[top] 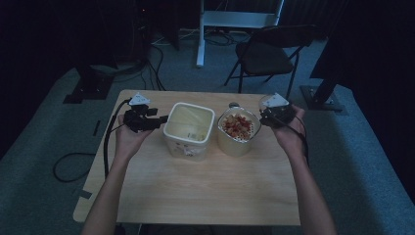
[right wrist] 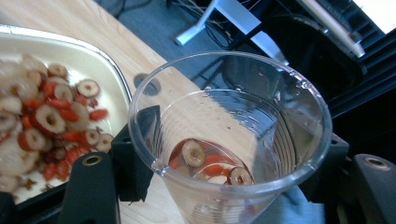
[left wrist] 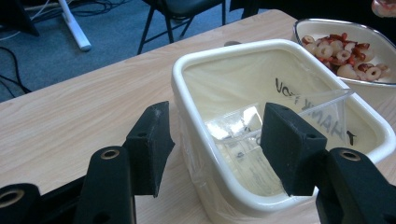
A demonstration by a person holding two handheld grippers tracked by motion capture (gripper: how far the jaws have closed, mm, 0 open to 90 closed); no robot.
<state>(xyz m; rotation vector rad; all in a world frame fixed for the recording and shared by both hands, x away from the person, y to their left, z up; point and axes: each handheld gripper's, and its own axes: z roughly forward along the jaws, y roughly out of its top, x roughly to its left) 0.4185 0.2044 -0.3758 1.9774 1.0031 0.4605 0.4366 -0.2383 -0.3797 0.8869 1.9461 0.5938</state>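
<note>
Plastic so thin will be the chief worry: the clear cup [right wrist: 229,140] clenched in the right tongs [right wrist: 224,172] looks light and flimsy, likely to buckle or slip if squeezed harder, so a hold across its ribbed wall below the rim, as the two black jaws have it now, seems the sensible place. It sits upright in the grip with a few dried fruit slices [right wrist: 205,163] at the bottom, beside and just off the right edge of the round bowl [top: 238,131] heaped with the same red and pale pieces; its small load adds little weight, though a tilt would spill it. In the high view the right tongs [top: 274,115] are at the far right of the tabletop [top: 205,191], close by that bowl. The left tongs [left wrist: 215,140] stand released, one jaw outside and one inside the near wall of the cream square container [left wrist: 224,60], not visibly pressing on it; this container looks stiff and heavier, its smooth rim perhaps slippery. A clear plastic liner [left wrist: 261,126] with mirrored lettering lies inside it, soft and loose. The container and the bowl stand just beside each other between the two hands, so a path from cup to container must pass over the bowl's rim. A folding chair [top: 266,54] stands well beyond the tabletop, out of the way.
</note>
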